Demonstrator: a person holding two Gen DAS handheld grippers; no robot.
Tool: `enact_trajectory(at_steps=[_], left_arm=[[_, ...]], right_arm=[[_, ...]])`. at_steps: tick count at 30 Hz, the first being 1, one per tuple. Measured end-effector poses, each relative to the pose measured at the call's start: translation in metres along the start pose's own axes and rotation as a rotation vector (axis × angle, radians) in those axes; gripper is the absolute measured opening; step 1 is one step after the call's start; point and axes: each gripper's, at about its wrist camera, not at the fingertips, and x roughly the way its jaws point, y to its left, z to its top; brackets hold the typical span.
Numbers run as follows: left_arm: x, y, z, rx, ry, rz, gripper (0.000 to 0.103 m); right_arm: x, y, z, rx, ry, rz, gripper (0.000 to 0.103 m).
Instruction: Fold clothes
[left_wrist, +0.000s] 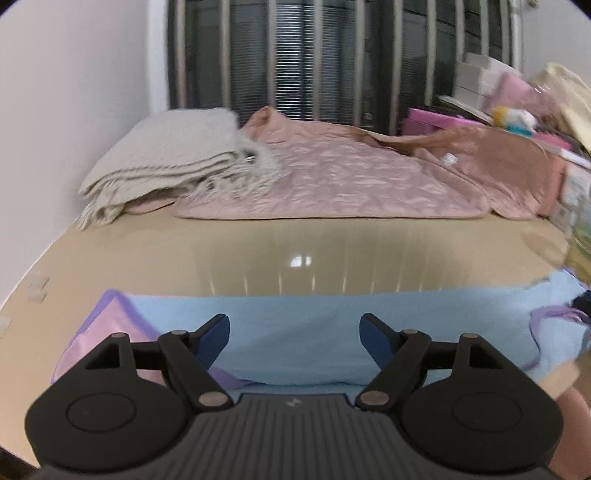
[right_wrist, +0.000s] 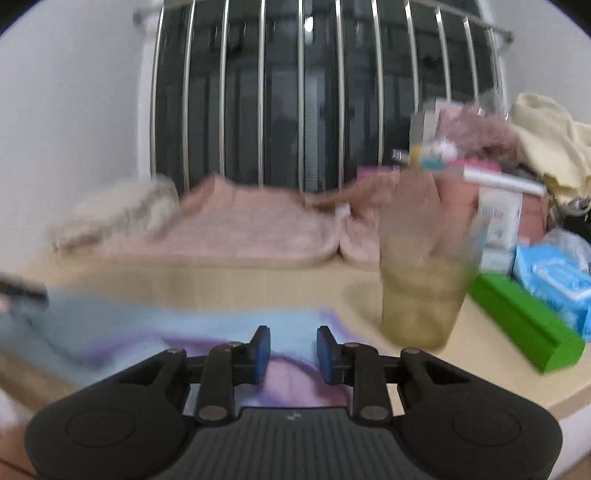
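No text or label here is legible.

Both wrist views look low and close across the glossy beige surface (left_wrist: 280, 240) toward the barred dark window (right_wrist: 314, 110), sharing the crumpled pink quilt (left_wrist: 332, 177).

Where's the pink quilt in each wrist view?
Left wrist: pink quilt across the centre, at the table's far side.
Right wrist: blurred, left of centre, behind the cup.
Shared landmark: the barred window directly behind it.
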Motion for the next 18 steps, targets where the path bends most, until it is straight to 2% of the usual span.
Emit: enact_trajectory(at_steps=[2, 4, 6, 14, 18], left_arm=[[0.002, -0.006, -0.004, 0.02, 0.012, 0.017, 0.079], [0.005, -0.007, -0.007, 0.004, 0.028, 0.006, 0.079], [0.007, -0.006, -0.009, -0.021, 0.04, -0.007, 0.079], [0.009, 0.0, -0.017, -0.048, 0.056, 0.001, 0.081], [0.008, 0.0, -0.018, -0.051, 0.051, 0.006, 0.082]], right_arm=[[0.001, -0.006, -0.006, 0.026, 0.006, -0.025, 0.029], [-0.007, -0.008, -0.007, 0.037, -0.025, -0.066, 0.047], [-0.007, -0.008, -0.01, 0.039, -0.031, -0.081, 0.059], [-0.007, -0.008, -0.027, 0.067, -0.065, -0.13, 0.062], [-0.008, -0.012, -0.04, 0.056, -0.124, -0.117, 0.064]])
